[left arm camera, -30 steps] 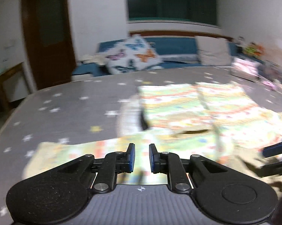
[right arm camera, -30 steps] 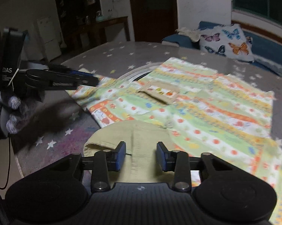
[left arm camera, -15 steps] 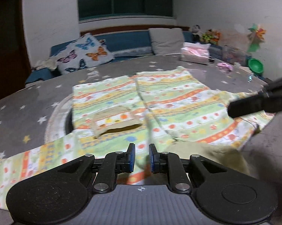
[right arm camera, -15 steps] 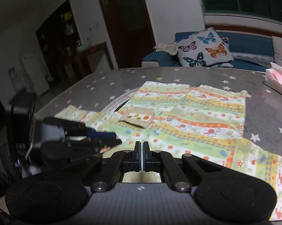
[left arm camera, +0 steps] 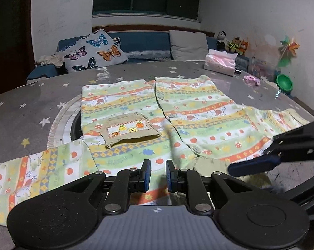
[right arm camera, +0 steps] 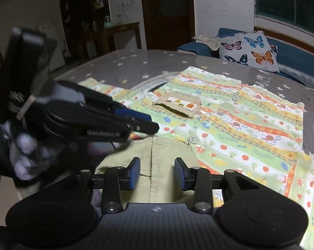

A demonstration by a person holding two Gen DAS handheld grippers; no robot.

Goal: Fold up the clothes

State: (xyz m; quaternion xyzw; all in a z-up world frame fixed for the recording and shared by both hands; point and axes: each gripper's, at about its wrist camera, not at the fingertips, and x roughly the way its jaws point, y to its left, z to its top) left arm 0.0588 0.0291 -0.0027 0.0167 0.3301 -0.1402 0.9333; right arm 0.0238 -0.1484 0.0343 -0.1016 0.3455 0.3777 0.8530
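Observation:
A child's green, orange and yellow striped button shirt (left arm camera: 190, 112) lies spread flat on the grey star-print table (left arm camera: 42, 95), with a tan chest pocket (left arm camera: 129, 131) and a tan ribbed collar (right arm camera: 157, 162) at the near edge. It also shows in the right wrist view (right arm camera: 240, 129). My left gripper (left arm camera: 158, 175) hovers over the shirt's near edge, jaws slightly apart and empty. My right gripper (right arm camera: 157, 173) is open over the collar, holding nothing. Each gripper shows in the other's view: the right (left arm camera: 259, 162), the left (right arm camera: 136, 120).
A round turntable ring (left arm camera: 61, 120) lies under the shirt. A pink tissue pack (left arm camera: 219, 62), a green bowl (left arm camera: 284, 82) and small toys stand at the table's far right. A butterfly pillow (left arm camera: 92, 52) on a blue sofa lies beyond.
My right gripper was shut half a second ago and now stands open over the collar. My left gripper swung right to face the shirt and moved closer.

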